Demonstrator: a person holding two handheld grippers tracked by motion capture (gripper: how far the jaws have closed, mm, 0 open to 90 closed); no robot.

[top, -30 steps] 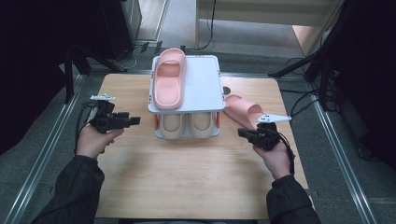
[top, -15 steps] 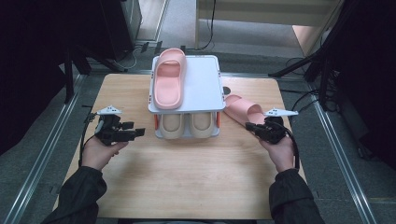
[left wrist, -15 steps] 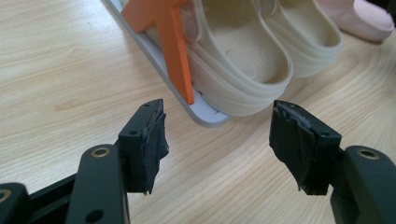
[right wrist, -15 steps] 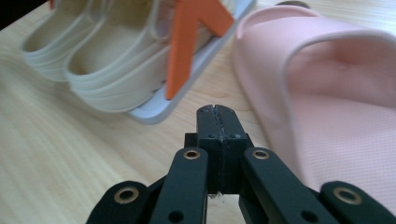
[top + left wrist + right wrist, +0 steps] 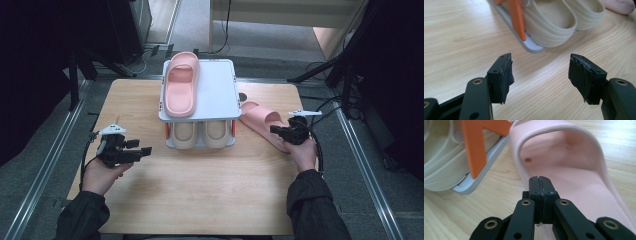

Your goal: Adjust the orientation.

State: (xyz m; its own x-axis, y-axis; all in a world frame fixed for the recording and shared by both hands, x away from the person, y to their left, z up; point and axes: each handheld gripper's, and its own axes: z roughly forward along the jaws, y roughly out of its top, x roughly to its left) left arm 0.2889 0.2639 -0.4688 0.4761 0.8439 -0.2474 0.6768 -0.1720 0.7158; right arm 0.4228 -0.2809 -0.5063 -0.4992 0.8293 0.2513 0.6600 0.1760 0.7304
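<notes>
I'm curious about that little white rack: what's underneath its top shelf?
Under the top shelf sit two cream slippers, side by side on the lower tier, open ends facing the person. Their far ends are hidden beneath the shelf, so anything behind them cannot be seen.

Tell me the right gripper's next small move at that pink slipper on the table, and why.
Probably open the jaws first. The right gripper is shut with nothing between its pads, poised just above the loose pink slipper beside the rack. Shut jaws cannot take the slipper's edge; the rack's top shelf has space next to its mate.
</notes>
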